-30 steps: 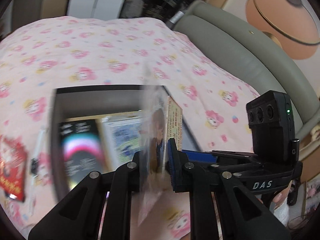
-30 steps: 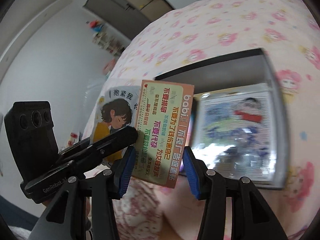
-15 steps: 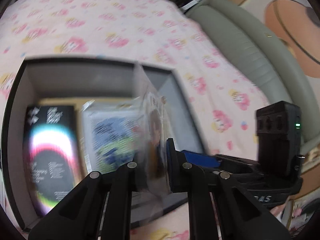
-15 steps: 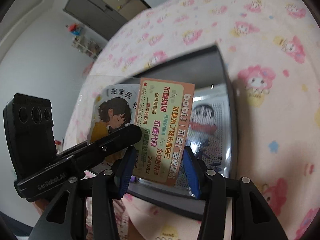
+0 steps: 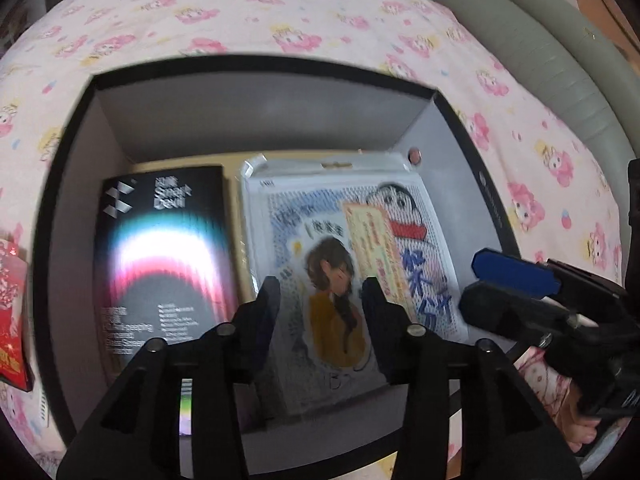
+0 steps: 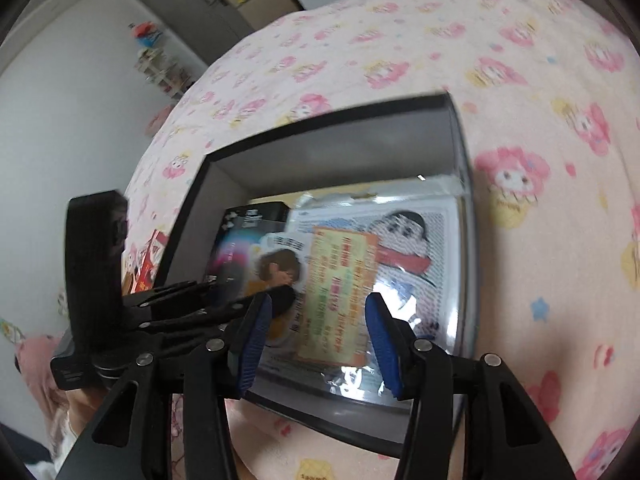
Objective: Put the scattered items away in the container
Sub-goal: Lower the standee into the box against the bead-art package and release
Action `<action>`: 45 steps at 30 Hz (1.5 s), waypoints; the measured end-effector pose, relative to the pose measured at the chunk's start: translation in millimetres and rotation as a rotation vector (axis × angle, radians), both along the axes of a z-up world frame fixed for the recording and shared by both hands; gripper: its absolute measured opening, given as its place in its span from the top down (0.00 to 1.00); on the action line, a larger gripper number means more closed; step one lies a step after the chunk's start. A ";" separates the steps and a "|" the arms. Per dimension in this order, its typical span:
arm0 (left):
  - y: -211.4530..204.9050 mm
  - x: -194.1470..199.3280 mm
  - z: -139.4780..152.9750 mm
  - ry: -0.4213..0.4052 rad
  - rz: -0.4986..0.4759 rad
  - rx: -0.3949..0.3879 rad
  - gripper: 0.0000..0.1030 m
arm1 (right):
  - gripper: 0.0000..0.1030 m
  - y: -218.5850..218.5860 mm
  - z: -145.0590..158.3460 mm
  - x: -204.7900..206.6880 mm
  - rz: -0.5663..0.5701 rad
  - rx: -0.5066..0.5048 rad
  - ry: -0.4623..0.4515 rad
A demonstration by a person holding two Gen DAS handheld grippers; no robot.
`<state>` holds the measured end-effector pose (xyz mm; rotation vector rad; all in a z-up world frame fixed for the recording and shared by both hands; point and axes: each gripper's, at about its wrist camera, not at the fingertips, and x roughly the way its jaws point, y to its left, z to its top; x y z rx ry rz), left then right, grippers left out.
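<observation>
1. A black-rimmed box (image 5: 256, 68) with grey inner walls sits on a bed cover (image 5: 320, 12) printed with pink cartoon figures, seen from both wrist cameras.
2. Inside the box, a black package (image 5: 160, 248) with a glowing arc design lies flat on the left; a clear blister pack (image 5: 416, 208) showing a cartoon boy lies just beside it on the right.
3. A clear-sleeved card (image 5: 340, 272), bearing a girl in yellow and an orange text panel, lies on top of the blister pack, within the box.
4. The left gripper (image 5: 320, 296) hovers over the box with its jaws opening; the card shows in the gap between them, and the pads do not press it.
5. The right gripper (image 6: 316, 320) stands half-spread above the box's near edge, its blue pads (image 6: 380, 336) clear of the card and gripping nothing.
6. A red packet (image 5: 12, 312) lies on the bed cover outside the box's left wall.
7. A grey-green padded headboard (image 5: 540, 40) curves along the bed's far right.
</observation>
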<state>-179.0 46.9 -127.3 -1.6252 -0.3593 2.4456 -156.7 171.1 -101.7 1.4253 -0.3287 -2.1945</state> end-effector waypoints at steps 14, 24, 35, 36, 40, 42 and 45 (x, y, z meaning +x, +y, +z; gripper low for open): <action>-18.6 11.5 -18.0 -0.075 0.064 -0.068 0.64 | 0.55 -33.7 -54.3 -15.4 0.067 0.115 -0.162; -15.4 22.8 -19.4 -0.083 0.020 0.025 0.73 | 0.57 -21.5 -41.0 0.5 0.008 0.120 -0.088; -4.2 13.3 -17.2 -0.117 -0.031 0.077 0.73 | 0.57 -2.8 -10.4 9.0 -0.041 0.151 0.088; -5.9 15.7 -11.2 -0.085 -0.015 0.068 0.73 | 0.57 -2.6 -11.4 6.9 -0.048 0.145 0.089; -29.4 17.3 -5.7 -0.045 0.114 0.022 0.73 | 0.57 17.6 -9.8 -1.3 -0.113 0.107 0.078; -35.5 20.7 -13.9 -0.077 0.122 0.019 0.73 | 0.57 22.1 -8.8 -4.8 -0.131 0.092 0.083; -28.1 17.8 -19.0 -0.099 0.073 0.016 0.73 | 0.57 25.5 -5.7 -5.6 -0.141 0.071 0.081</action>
